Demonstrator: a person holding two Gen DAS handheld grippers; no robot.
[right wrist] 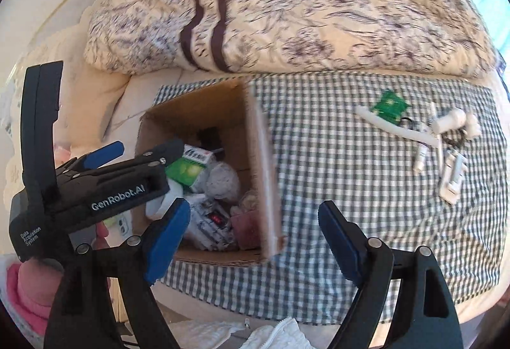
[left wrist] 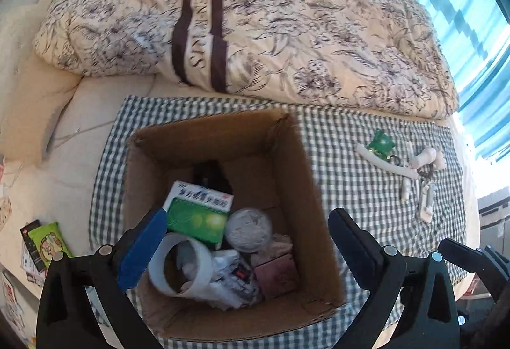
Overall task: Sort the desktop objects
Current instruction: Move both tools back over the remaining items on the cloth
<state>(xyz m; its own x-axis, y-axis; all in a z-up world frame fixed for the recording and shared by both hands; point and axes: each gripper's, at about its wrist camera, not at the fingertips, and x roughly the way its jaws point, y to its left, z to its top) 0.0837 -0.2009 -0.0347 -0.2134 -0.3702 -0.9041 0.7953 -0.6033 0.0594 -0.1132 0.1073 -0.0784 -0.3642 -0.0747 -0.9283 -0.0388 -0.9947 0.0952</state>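
Observation:
An open cardboard box stands on a green-checked cloth. Inside lie a green medicine box, a tape roll, a grey-lidded jar, a wrapped power strip and a maroon box. My left gripper hangs open above these, holding nothing. To the box's right on the cloth are a green packet, a white curved stick, a white bottle, a small tube and a white clip. My right gripper is open and empty above the box's near right corner.
A folded floral quilt lies behind the cloth. A green snack packet and cards sit left of the box. The right wrist view shows a hand in a pink sleeve on the left gripper, and white fabric at the near edge.

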